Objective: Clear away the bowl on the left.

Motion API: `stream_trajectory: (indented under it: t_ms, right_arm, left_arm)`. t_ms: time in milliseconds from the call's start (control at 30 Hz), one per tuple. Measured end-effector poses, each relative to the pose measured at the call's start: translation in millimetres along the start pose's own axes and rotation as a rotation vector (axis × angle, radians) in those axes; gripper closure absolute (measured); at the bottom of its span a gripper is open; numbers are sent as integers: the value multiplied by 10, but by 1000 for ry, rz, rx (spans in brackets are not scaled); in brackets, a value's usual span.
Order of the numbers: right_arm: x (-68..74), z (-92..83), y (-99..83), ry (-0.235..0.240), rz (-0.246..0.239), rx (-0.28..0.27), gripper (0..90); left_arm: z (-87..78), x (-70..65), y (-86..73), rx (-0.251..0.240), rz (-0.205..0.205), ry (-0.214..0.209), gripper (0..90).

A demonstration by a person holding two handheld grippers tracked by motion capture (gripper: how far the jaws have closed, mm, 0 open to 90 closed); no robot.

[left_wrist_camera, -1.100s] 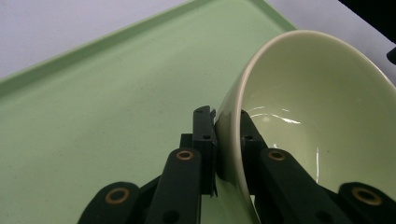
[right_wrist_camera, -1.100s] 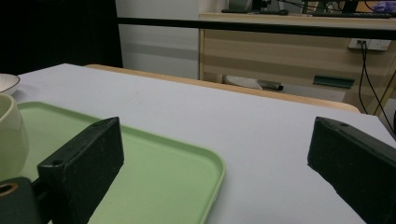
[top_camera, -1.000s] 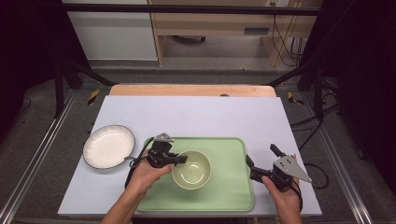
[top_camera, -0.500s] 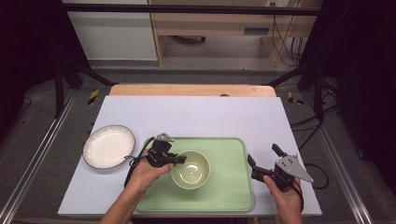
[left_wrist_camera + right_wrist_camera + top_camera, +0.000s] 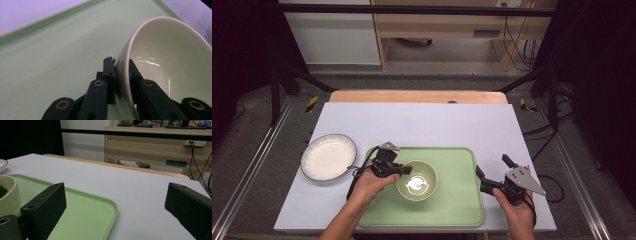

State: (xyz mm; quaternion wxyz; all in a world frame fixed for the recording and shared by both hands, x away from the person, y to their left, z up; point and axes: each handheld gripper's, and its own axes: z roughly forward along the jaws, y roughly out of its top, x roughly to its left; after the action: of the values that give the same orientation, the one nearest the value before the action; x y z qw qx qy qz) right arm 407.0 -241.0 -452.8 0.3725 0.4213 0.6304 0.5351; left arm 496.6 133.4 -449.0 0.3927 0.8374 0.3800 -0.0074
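Black claws with brass-ringed screws, trailing cables.

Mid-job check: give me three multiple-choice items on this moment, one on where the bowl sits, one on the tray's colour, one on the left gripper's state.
1. The bowl sits: A on the tray; B on the white plate; C on the bare table.
2. The tray is: A blue; B green; C red.
3. The left gripper is: A open above the plate; B lying on the table; C shut on the bowl's rim.

Key: 1 A, the high view shows it inside the tray's edge. 2 B, pale green in every view. 3 C, the left gripper view shows one jaw inside the rim, one outside.
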Motion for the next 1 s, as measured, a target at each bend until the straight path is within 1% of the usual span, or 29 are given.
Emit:
stream_trajectory:
  t_ms: [67,167,233,267,300,467,533,600,733,800,933,1000]
  right_arm:
    - [-1,-4,2,-2,3,-3,39]
    - [-2,-7,2,-3,3,-4,39]
    - [0,-6,3,-2,1,-3,39]
    - [0,-5,2,-2,0,-4,39]
    - [1,-4,0,-2,5,-1,38]
    - [-5,-6,1,-4,3,-4,38]
    - [-8,-9,4,-3,1,-6,39]
    - [-9,-14,7,-3,4,-2,39]
    - [-55,-29,4,-14,8,-8,39]
    - [-53,-23,4,-13,8,-7,39]
    - [-44,-28,10,-15,0,-9,39]
    - [-40,-38,17,-15,7,-9,39]
  left_arm:
    - [3,6,-1,3,-8,-3,823]
    - [5,12,-1,4,-5,0,824]
    - [13,17,-3,4,-12,-3,824]
    - [14,28,-5,8,-7,-2,826]
    - [23,41,-12,4,-15,-5,827]
    - [29,48,-12,11,-19,1,828]
    - [38,42,-13,10,-16,12,829]
    - [41,43,-11,12,-15,12,828]
    - [39,39,-12,14,-3,18,829]
    - [41,39,-13,10,-7,17,829]
    - [45,51,-13,7,-2,21,827]
    - [49,51,-11,2,-6,20,826]
